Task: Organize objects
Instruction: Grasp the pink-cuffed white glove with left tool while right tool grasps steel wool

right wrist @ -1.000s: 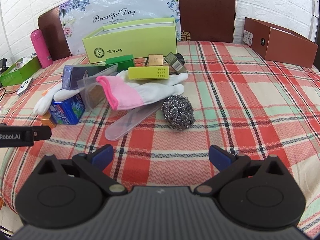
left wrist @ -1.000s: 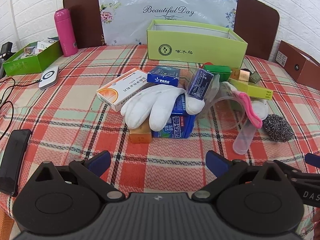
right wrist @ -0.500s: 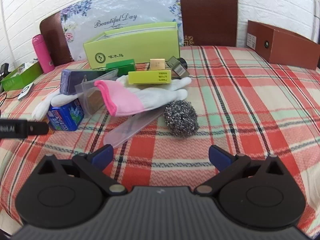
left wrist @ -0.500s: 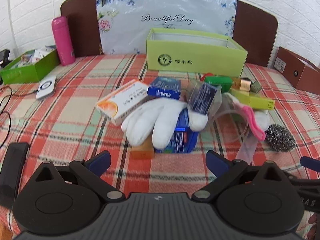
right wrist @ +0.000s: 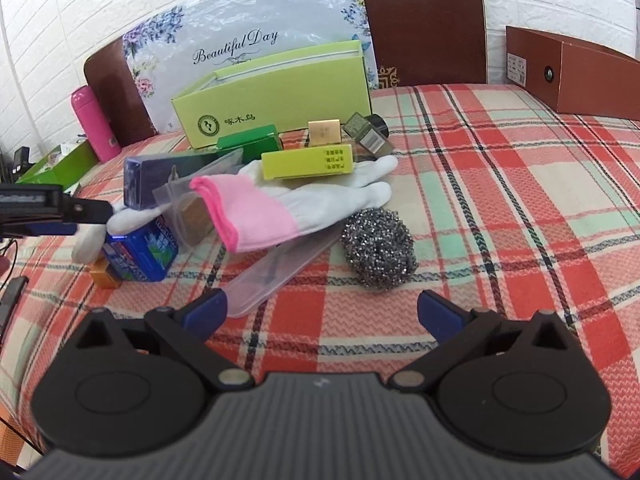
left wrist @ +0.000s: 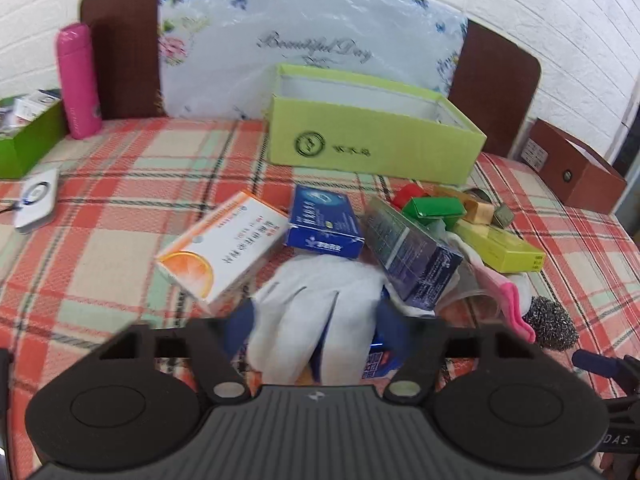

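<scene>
A pile of small boxes lies mid-table on the plaid cloth. A white glove (left wrist: 320,280) drapes over a blue box (right wrist: 140,250). My left gripper (left wrist: 316,320) is closing, and its blue pads touch both sides of the glove's fingers. From the right wrist view, the left gripper (right wrist: 92,216) reaches in at the left edge onto the glove. My right gripper (right wrist: 320,312) stands open over bare cloth, short of a steel scourer (right wrist: 378,248) and a pink-cuffed glove (right wrist: 280,208). An open lime box (left wrist: 376,148) stands behind the pile.
An orange-and-white medicine box (left wrist: 224,252), a blue box (left wrist: 324,222) and a dark purple box (left wrist: 412,258) ring the glove. A pink bottle (left wrist: 78,80) and green tray (left wrist: 28,140) sit far left, a brown box (right wrist: 572,76) far right. A clear case (right wrist: 276,272) lies near the right gripper.
My left gripper moved forward onto the white glove and its jaws narrowed from wide open to the glove's sides. The right gripper has barely shifted and stays open.
</scene>
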Action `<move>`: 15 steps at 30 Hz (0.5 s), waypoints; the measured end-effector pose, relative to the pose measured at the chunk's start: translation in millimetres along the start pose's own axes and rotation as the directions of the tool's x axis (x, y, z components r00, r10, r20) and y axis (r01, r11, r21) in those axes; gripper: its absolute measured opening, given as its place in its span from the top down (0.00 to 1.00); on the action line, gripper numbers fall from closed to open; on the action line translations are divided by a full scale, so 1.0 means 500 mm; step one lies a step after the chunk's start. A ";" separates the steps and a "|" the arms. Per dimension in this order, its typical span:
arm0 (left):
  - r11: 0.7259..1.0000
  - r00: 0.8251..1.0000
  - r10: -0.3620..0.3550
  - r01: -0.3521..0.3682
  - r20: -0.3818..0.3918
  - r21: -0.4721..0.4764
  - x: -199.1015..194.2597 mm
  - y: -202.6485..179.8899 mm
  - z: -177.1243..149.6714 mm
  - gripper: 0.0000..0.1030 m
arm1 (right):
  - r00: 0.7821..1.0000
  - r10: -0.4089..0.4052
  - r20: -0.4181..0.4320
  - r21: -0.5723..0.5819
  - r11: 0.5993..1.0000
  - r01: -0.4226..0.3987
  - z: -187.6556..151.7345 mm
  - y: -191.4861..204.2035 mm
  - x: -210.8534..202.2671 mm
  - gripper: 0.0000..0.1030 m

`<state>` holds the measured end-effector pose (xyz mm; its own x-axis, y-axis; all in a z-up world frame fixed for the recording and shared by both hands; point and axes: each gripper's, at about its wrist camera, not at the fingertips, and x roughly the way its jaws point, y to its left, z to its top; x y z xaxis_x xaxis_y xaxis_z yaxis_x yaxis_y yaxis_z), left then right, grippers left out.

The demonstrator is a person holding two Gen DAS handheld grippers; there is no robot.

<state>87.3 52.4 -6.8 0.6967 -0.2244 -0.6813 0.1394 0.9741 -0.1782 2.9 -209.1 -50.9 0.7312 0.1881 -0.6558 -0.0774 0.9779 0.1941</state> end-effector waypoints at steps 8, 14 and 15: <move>0.987 0.988 -0.154 0.153 -0.016 -0.042 -0.084 0.027 -0.012 0.93 | 0.999 0.006 0.042 -0.048 0.999 -0.004 0.022 -0.002 -0.007 0.01; 0.991 0.988 -0.123 0.127 -0.093 0.038 -0.156 0.036 -0.083 0.82 | 0.999 -0.006 0.044 -0.047 0.999 0.008 0.032 -0.009 0.003 0.01; 0.993 0.989 -0.101 0.106 -0.104 0.042 -0.147 0.036 -0.092 0.65 | 0.999 -0.010 0.035 -0.045 0.999 0.012 0.031 -0.010 0.006 0.01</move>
<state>6.0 85.2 7.5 0.6021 -0.3233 -0.7301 0.2420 0.9452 -0.2190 16.2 -214.8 -42.6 0.7555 0.1749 -0.6314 -0.0996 0.9832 0.1532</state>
